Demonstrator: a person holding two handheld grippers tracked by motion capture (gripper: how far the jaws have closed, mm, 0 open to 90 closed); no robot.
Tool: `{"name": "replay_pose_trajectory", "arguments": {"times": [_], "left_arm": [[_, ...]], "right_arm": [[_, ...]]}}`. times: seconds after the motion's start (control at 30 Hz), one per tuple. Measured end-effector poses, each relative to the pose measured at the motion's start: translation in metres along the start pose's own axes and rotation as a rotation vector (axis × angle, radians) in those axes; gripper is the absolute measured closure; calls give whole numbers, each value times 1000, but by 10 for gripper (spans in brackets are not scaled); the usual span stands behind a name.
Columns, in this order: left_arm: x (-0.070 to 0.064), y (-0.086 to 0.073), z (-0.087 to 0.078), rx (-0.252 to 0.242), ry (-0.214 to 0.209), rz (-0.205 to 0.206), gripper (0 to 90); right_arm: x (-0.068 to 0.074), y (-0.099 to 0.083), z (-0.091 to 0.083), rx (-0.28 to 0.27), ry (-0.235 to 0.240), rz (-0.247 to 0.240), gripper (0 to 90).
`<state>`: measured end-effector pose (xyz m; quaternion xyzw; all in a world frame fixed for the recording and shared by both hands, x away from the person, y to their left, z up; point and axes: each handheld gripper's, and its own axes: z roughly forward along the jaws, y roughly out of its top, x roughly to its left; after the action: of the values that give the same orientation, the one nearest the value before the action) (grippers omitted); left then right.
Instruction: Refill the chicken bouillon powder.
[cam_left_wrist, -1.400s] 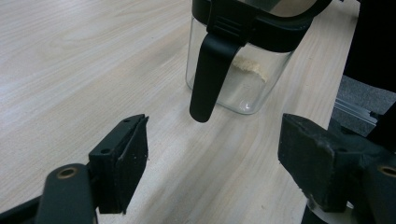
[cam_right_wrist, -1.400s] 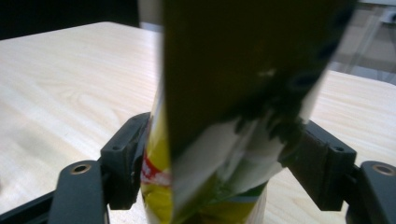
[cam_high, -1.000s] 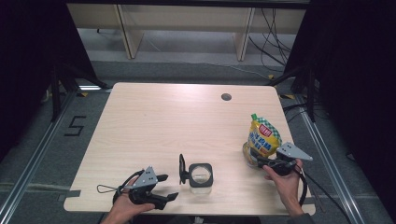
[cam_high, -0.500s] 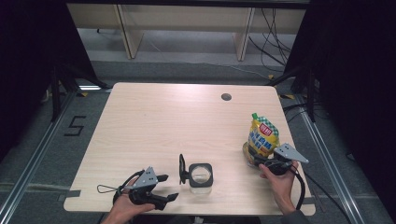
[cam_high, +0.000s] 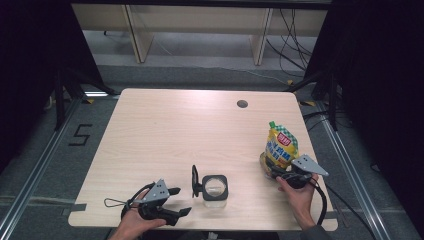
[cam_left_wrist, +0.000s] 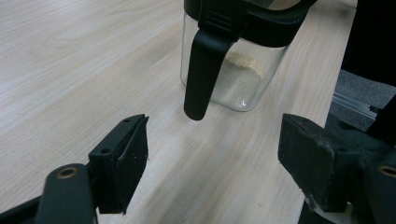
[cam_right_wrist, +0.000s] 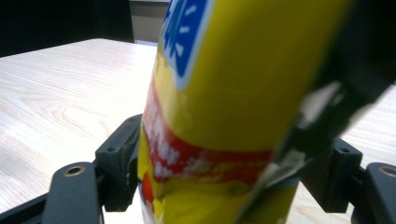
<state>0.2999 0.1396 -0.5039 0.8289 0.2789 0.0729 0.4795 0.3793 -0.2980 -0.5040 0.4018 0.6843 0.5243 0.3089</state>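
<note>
On the bench (cam_high: 165, 125) there are 2 things: 1 yellow pouch (cam_high: 280, 146) and 1 clear jar (cam_high: 215, 187) with a black rim and a black lid flap. There are 2 hand-held grippers, 1 in each of the person's hands.

The yellow pouch stands upright near the right edge of the bench, towards the near side, its long axis vertical and its green cap at the top. The right hand-held gripper (cam_high: 280, 172) is closed on the pouch low down, 1 jaw on each side of it; in the right gripper view the pouch (cam_right_wrist: 224, 107) rises between the jaws, with a blue mark above and a red band below.

The jar stands near the middle of the near edge, mouth up. Its lid flap stands up on its left side. A little pale powder lies in the bottom of the jar (cam_left_wrist: 243, 60). The left hand-held gripper (cam_high: 177, 201) rests near the jar's left, jaws wide and holding nothing, pointing right at it.

The bench is pale wood grain with rounded corners and 1 round cable hole (cam_high: 242, 104) at the far side. Grey floor, dark curtains and pale shelving surround it.
</note>
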Motion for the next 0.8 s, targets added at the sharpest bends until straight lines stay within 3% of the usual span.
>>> {"name": "replay_pose_trajectory", "arguments": {"times": [0.03, 0.1, 0.17, 0.3, 0.37, 0.4, 0.5, 0.53, 0.57, 0.63, 0.8], "left_arm": [[1, 0, 0, 3, 1, 19, 240], [0, 0, 0, 6, 2, 5, 240], [0, 0, 0, 11, 5, 12, 240], [0, 0, 0, 17, 8, 19, 239], [-2, 0, 1, -1, -3, -3, 240], [0, 0, 0, 22, 8, 24, 240], [-1, 0, 1, 7, -1, 7, 240], [-1, 0, 1, 7, -2, 21, 240], [1, 1, 1, 14, -12, 40, 240], [-1, 0, 1, 8, -3, 19, 240], [-1, 0, 1, 4, -7, 17, 240]], "right_arm": [[0, -1, 1, -18, -10, 1, 261], [0, -1, 0, -16, -1, 0, 264], [2, -7, 0, -33, -10, 80, 267], [0, -7, 1, -40, -8, 37, 268], [2, -7, 1, -38, -7, 65, 269], [3, -7, 0, -33, -10, 71, 270], [3, -7, 0, -29, -7, 55, 270], [4, -8, 0, -38, -16, 73, 270], [3, -8, 0, -35, -14, 61, 270], [4, -8, 0, -38, -18, 78, 270], [4, -8, 1, -46, -15, 81, 251]]}}
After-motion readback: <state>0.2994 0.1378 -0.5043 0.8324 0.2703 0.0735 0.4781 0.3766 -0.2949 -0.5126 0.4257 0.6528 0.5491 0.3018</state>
